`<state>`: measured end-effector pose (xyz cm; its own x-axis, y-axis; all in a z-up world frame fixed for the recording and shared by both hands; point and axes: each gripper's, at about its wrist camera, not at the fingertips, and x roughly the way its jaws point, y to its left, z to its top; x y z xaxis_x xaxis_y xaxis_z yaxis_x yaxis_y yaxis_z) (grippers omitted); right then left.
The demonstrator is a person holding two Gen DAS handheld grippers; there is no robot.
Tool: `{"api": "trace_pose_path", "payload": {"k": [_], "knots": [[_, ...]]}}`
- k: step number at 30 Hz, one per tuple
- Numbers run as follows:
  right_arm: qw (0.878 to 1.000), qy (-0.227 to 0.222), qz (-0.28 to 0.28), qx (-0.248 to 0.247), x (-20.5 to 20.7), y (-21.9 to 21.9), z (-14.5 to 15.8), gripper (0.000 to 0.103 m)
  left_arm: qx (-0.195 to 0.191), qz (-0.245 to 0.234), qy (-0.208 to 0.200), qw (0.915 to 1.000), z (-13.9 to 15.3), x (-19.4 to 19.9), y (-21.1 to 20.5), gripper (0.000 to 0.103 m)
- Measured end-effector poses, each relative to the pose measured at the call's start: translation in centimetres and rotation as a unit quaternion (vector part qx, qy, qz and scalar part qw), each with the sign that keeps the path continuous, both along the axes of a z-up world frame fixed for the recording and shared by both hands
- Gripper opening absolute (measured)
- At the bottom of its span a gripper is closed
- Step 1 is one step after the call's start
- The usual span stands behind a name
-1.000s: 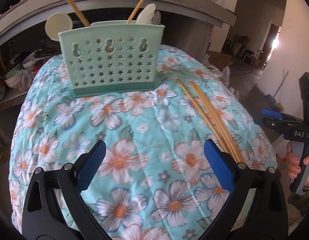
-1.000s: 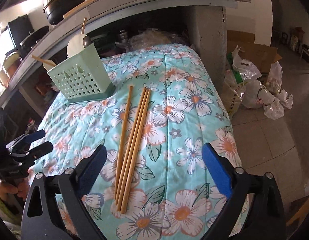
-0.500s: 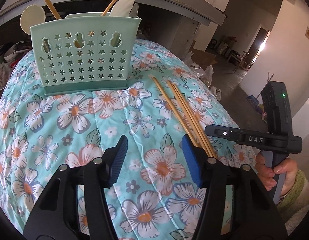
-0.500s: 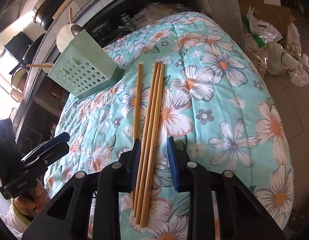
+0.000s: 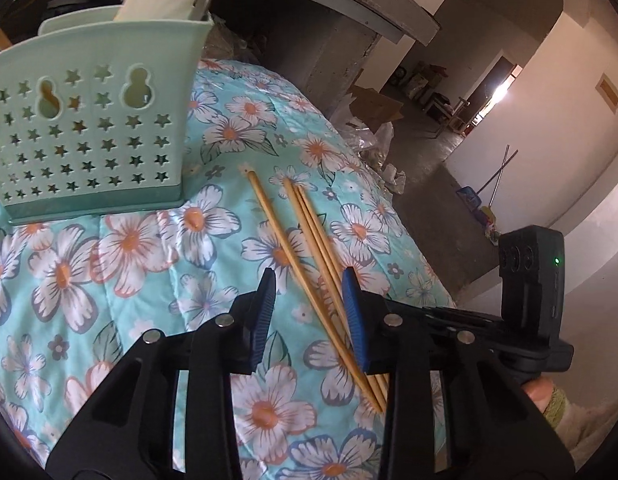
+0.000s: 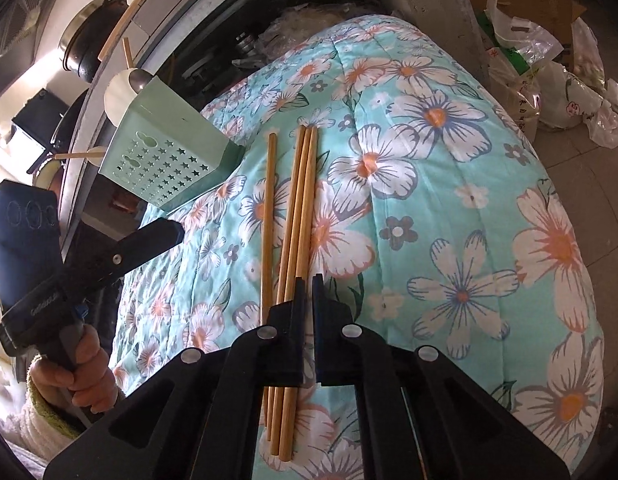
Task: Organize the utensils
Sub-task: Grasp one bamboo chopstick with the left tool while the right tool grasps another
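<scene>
The right gripper is pinching one chopstick of the four chopsticks lying on the floral quilt, right of the mint utensil basket. The left gripper is straddling them, its jaws narrowing but apart.

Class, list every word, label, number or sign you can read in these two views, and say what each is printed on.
No text here reads with certainty.
Side of the left gripper, right wrist view: a pale printed word, too blurred to read.
Plastic bags on the floor: red and dark print, too small to read.
</scene>
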<state>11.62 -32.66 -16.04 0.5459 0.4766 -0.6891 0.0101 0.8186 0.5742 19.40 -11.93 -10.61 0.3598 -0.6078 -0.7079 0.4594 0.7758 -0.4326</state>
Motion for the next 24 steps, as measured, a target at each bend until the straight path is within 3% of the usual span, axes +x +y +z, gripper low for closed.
{"api": "trace_pose_path", "payload": {"k": [8,11,13,16,24], "knots": [[1.000,0.006,-0.004,0.013,-0.3,-0.7,-0.3,0.004,-0.007,0.011,0.083,0.9964,-4.3,3.4,-3.0,0.031],[1.000,0.011,-0.007,0.019,-0.5,-1.1,-0.5,0.004,-0.012,0.026,0.104,0.9942,-5.5,4.0,-2.9,0.026],[0.999,0.013,-0.006,0.029,-0.5,-1.3,-0.6,0.004,-0.015,0.036,0.110,0.9931,-5.9,4.2,-2.7,0.015],[0.999,0.016,-0.002,0.050,-0.5,-1.4,-0.7,0.006,-0.030,0.046,0.122,0.9910,-6.1,4.4,-1.8,0.009],[0.996,0.035,0.015,0.076,0.2,-0.4,-1.6,0.009,-0.041,0.069,0.127,0.9887,-5.2,3.4,0.1,0.007]]}}
